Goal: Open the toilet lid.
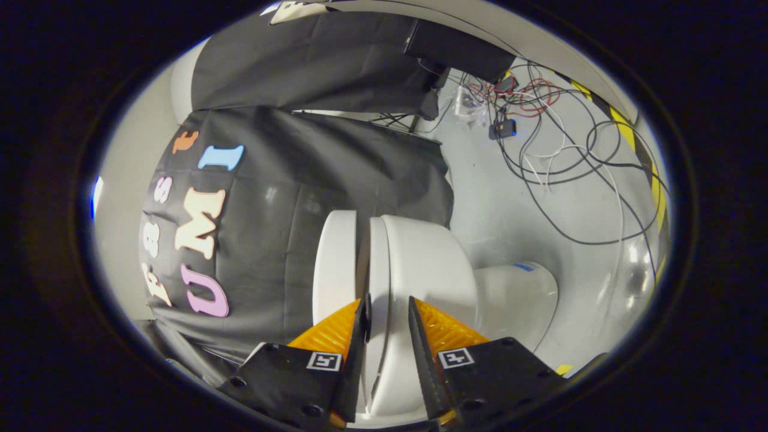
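In the gripper view the whole scene is lying rotated on its side, and the gripper is reaching toward the toilet with its two fingers standing a narrow gap apart. The toilet lid is running edge-on into that gap, between the fingers; whether both pads are pressing on it cannot be told. Just beyond the left finger the white tank is sitting against the black booth cloth, and the lid is standing close to the tank. The seat and bowl are bulging out beyond the right finger, with a small blue sticker showing on the bowl, too small to read. Each finger base is carrying a square black-and-white marker tag, holding a pattern rather than words. Well beyond the fingers, the pale grey floor is shining with glare, and a tangle of black, white and red cables is sprawling across it near a small dark device. A yellow-and-black hazard tape strip is curving along the floor's far side.
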Tool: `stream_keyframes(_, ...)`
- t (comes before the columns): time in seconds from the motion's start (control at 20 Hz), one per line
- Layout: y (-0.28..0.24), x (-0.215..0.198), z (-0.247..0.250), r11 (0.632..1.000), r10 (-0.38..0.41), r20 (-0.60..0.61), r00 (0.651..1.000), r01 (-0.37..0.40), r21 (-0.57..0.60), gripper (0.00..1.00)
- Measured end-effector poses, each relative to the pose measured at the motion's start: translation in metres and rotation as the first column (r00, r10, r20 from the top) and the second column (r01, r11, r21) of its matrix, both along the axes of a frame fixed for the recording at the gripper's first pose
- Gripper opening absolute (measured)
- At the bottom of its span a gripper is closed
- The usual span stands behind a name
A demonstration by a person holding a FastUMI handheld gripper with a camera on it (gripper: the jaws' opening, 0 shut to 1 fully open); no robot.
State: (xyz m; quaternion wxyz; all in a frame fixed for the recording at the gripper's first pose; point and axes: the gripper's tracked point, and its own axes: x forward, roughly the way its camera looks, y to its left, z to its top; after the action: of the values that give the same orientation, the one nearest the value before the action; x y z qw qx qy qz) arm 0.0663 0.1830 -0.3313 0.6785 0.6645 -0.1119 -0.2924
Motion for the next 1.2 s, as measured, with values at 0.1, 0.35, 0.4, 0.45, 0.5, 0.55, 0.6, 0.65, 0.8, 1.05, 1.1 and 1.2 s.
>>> stream_keyframes(0.1, -0.004, -0.004, 0.002, 1.0, -0.021, 0.011, 1.0, 0.021, 0.005, 0.43)
stream_keyframes(0.35, 0.0, -0.001, 0.0, 1.0, -0.019, 0.019, 1.0, 0.019, 0.015, 0.29)
stream_keyframes(0.4, -0.003, 0.0, 0.007, 1.0, -0.023, 0.05, 0.998, 0.022, 0.006, 0.25)
stream_keyframes(0.45, -0.001, -0.004, 0.012, 1.0, -0.023, 0.052, 0.998, 0.023, 0.004, 0.21)
stream_keyframes(0.5, -0.001, -0.001, 0.009, 1.0, -0.021, 0.047, 0.999, 0.021, 0.003, 0.17)
stream_keyframes(0.55, -0.001, 0.001, 0.008, 1.0, -0.013, 0.047, 0.999, 0.013, 0.003, 0.12)
stream_keyframes(0.6, -0.003, 0.003, 0.013, 1.0, -0.005, 0.065, 0.998, 0.005, -0.003, 0.13)
stream_keyframes(0.65, 0.007, -0.011, 0.011, 1.0, 0.007, 0.036, 0.999, -0.006, -0.005, 0.07)
stream_keyframes(0.8, 0.004, 0.006, 0.013, 0.998, 0.033, -0.011, 0.999, -0.033, -0.044, 0.0)
stream_keyframes(1.05, 0.003, 0.008, 0.021, 0.998, 0.027, -0.026, 0.999, -0.029, -0.057, 0.0)
stream_keyframes(1.1, 0.006, 0.006, 0.025, 0.998, 0.021, -0.016, 1.0, -0.022, -0.054, 0.01)
stream_keyframes(1.2, 0.006, 0.006, 0.034, 0.998, 0.018, -0.014, 1.0, -0.019, -0.065, 0.0)
